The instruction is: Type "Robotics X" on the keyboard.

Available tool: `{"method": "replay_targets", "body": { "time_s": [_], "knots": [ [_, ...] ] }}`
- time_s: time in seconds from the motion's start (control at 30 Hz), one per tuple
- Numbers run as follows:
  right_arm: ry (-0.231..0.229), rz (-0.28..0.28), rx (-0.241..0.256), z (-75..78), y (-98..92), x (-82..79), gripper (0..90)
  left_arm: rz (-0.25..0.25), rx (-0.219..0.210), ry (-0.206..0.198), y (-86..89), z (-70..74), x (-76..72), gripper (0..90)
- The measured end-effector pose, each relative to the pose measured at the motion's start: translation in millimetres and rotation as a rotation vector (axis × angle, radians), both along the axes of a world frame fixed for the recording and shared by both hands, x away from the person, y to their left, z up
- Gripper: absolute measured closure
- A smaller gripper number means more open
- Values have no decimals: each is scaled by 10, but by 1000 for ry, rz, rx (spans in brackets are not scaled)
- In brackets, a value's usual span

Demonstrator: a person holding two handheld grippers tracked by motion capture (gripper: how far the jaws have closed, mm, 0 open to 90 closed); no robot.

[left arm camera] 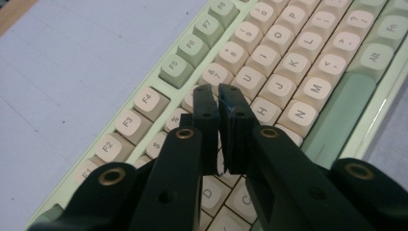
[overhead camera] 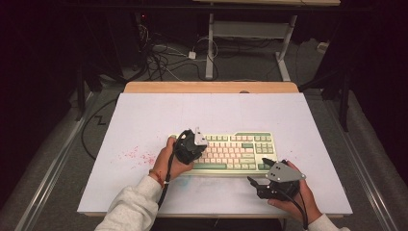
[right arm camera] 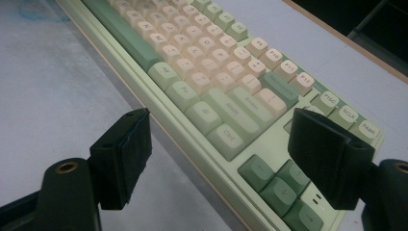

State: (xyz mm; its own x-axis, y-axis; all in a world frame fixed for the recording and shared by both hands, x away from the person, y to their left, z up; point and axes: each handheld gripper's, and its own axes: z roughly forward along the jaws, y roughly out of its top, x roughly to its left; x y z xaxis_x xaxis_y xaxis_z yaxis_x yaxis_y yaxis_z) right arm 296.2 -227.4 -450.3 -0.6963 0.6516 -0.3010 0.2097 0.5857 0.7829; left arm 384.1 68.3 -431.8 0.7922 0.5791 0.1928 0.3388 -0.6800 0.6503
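A pale green keyboard point(overhead camera: 231, 153) with cream and green keys lies on the white board, near its front middle. My left gripper point(overhead camera: 192, 144) hovers over the keyboard's left part; in the left gripper view its tips point(left arm camera: 217, 103) are shut together just above the letter keys point(left arm camera: 269, 86), holding nothing. My right gripper point(overhead camera: 260, 172) sits at the keyboard's front right corner, jaws spread wide. In the right gripper view the right gripper point(right arm camera: 231, 149) straddles the keyboard's point(right arm camera: 211, 91) front edge near the Ctrl and arrow keys.
The white board point(overhead camera: 144, 120) lies on a wooden table with red specks point(overhead camera: 137, 155) at the left. Beyond the table, cables point(overhead camera: 163, 57) and a desk frame point(overhead camera: 250, 33) stand on the floor. Metal rails run along both sides.
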Motion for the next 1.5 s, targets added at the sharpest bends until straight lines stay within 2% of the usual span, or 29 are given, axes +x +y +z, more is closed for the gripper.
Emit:
{"method": "replay_targets", "body": {
  "time_s": [0.23, 0.3, 0.5, 0.67, 0.8, 1.2, 1.3, 1.5],
  "knots": [
    [0, -4, 3, 6, -13, 4, 236, 0, -20, -40, 51, 37, -66, 738],
    [-2, -5, 3, 9, -17, 6, 235, -18, -39, -44, 75, 44, -81, 713],
    [-5, -6, 3, 16, -23, 7, 236, -26, -59, -93, 132, 38, -145, 505],
    [-4, -9, 4, 17, -23, 9, 236, -12, -67, -146, 190, 37, -219, 375],
    [-4, -10, 4, 19, -24, 10, 236, -26, -88, -179, 254, 35, -284, 263],
    [-4, -13, 10, 21, -38, 21, 236, 4, -61, -245, 435, -31, -447, 186],
    [-4, -16, 11, 23, -41, 26, 236, 17, -69, -245, 493, -52, -488, 181],
    [-1, -17, 11, 21, -35, 33, 241, 25, -53, -240, 589, -98, -566, 181]
  ]
}}
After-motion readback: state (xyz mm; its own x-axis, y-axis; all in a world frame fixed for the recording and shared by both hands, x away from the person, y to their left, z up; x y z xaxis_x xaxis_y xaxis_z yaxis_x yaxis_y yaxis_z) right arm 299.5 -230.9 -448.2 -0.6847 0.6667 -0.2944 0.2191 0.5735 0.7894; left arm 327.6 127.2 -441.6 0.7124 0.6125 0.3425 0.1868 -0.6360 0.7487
